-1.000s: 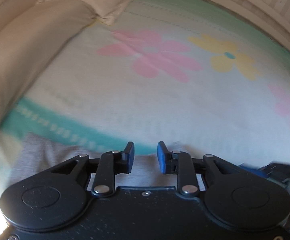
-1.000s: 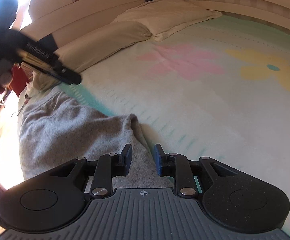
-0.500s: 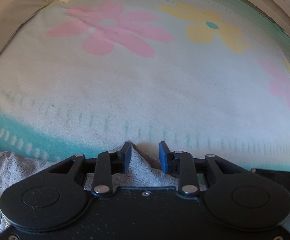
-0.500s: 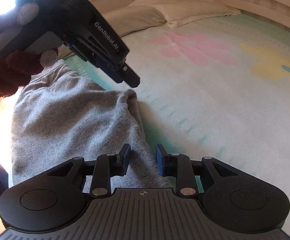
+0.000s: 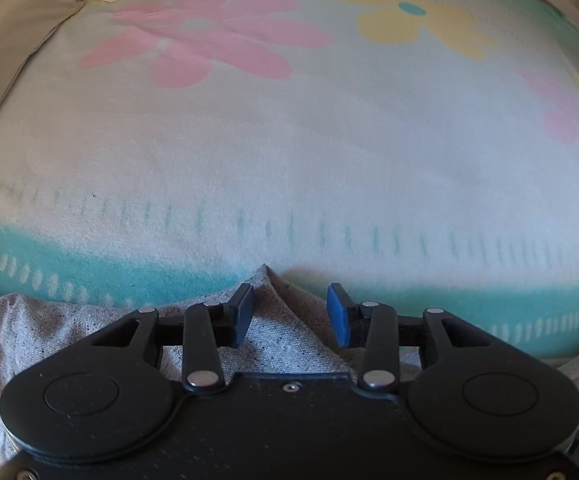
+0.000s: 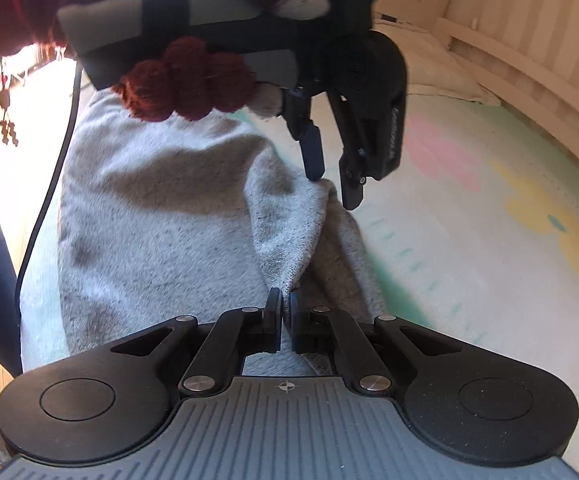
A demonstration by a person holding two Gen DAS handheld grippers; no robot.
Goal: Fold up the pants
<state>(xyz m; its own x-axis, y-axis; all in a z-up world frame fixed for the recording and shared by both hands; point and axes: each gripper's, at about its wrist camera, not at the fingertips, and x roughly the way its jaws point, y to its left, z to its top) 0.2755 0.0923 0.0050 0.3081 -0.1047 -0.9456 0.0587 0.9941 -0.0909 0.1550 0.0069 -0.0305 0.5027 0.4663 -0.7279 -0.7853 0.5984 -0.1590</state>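
The grey sweatpants (image 6: 161, 232) lie at the near edge of the bed, filling the left and centre of the right wrist view, on a flowered blanket (image 5: 289, 140). The step in hand looks like taking hold of an edge for the first fold. The right hand-held gripper (image 6: 285, 320) is clenched on a raised ridge of the fabric at lower centre. The left hand-held gripper (image 5: 289, 312) hangs over a peaked fabric corner, its jaws opening and pressing nothing. Next, it likely needs to close on that corner so both can lift together. White lettering on the left tool's side is too blurred to read.
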